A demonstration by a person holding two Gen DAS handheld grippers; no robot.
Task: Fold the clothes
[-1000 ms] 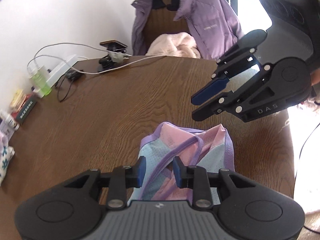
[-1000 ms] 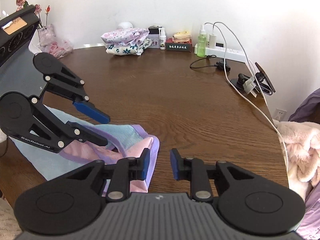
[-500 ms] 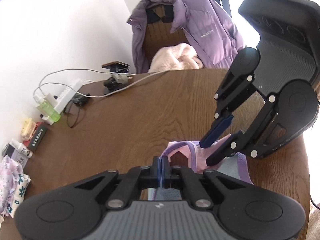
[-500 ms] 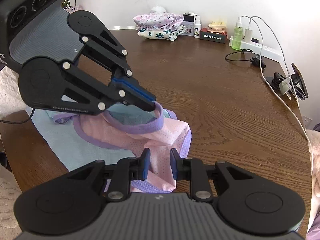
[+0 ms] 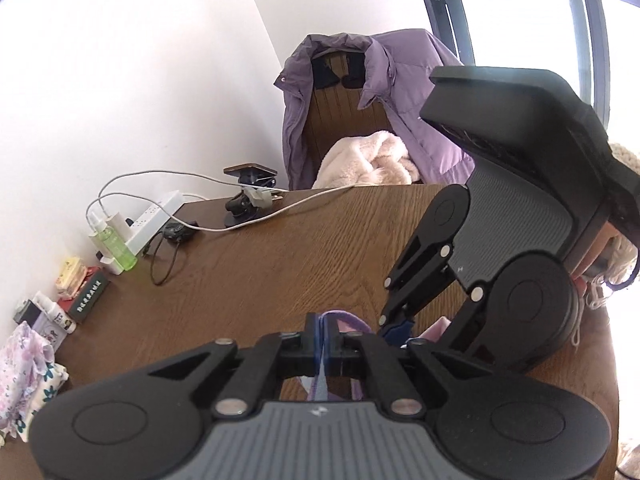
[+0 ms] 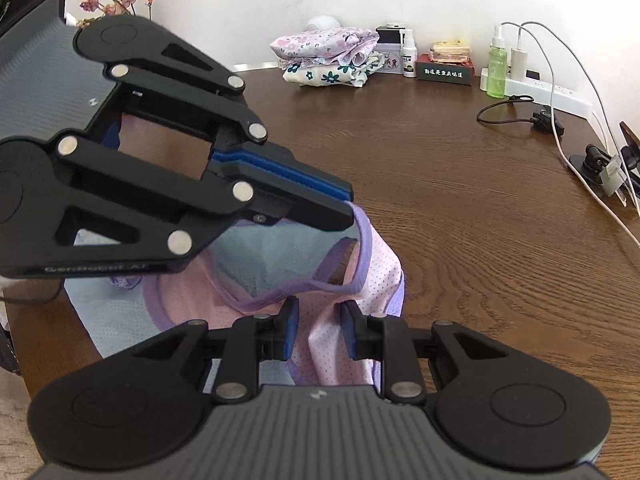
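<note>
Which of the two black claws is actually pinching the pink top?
The left gripper: its fingers are shut on the purple trim. The right gripper is open around the pink fabric.

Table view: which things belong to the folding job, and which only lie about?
Job: pink top; left gripper shut on its purple trim; right gripper open over it.

Lying about: floral clothes; green bottle; power strip; purple jacket.

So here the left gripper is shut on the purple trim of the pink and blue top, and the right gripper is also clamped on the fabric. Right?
Not quite. The left gripper is shut on the purple trim of the pink and blue top, but the right gripper is not clamped: the right wrist view shows its jaws apart, with fabric lying between the pads, which do not press on it.
</note>
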